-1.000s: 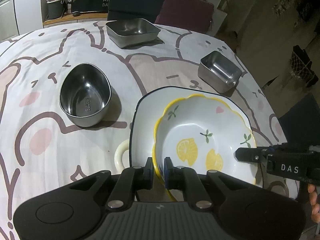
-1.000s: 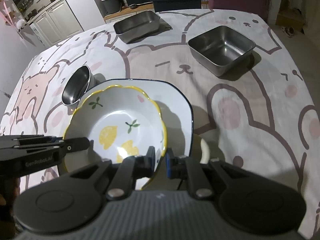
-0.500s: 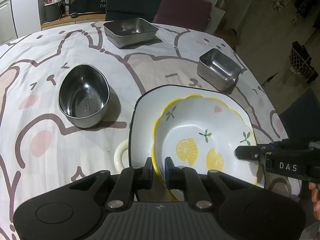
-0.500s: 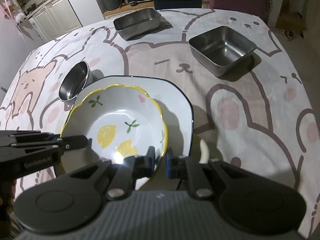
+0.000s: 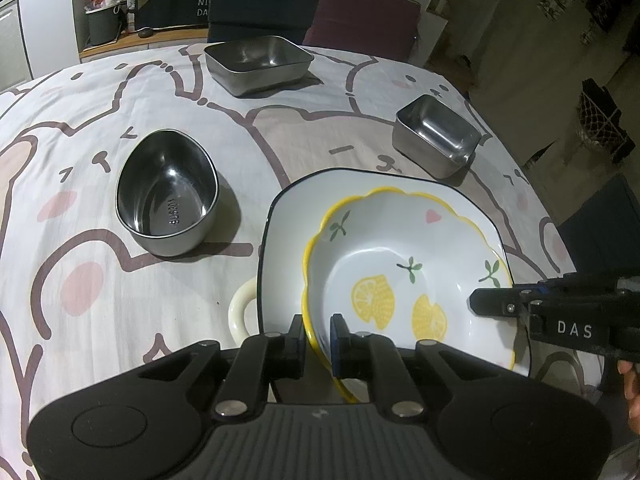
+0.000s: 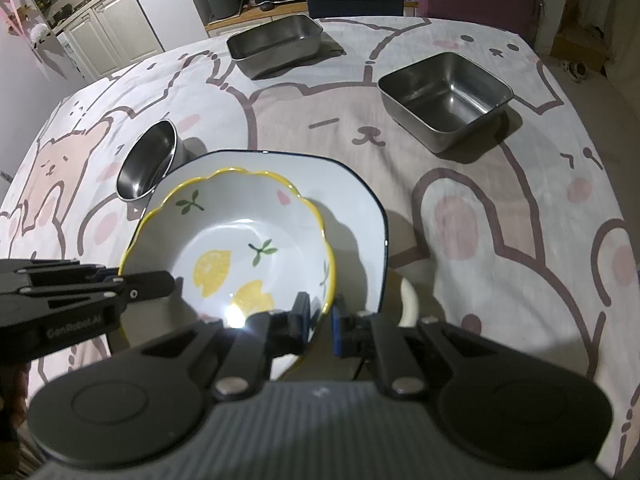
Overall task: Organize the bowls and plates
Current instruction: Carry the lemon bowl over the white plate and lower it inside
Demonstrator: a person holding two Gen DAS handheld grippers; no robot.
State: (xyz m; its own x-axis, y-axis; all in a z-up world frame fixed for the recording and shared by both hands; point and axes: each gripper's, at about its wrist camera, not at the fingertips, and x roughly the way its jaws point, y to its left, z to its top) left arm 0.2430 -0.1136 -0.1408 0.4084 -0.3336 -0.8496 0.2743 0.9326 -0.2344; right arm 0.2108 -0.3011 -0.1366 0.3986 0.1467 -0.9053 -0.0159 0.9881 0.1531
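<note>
I've got both grippers clamped on the lemon bowl (image 5: 404,276) rim — left gripper (image 5: 318,334) near side, right gripper (image 6: 320,314) opposite. Bowl sits over the square plate (image 5: 288,220) on the tablecloth (image 5: 100,300).

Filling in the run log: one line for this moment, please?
left gripper: shut on lemon bowl rim | right gripper: shut on opposite rim | bowl: over white plate

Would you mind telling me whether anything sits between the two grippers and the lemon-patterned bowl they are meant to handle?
Nothing visible does. The left gripper and right gripper each pinch the yellow-rimmed lemon-patterned ceramic bowl at opposite sides of its rim, directly. The bowl sits over the dark-rimmed white square plate.
</note>
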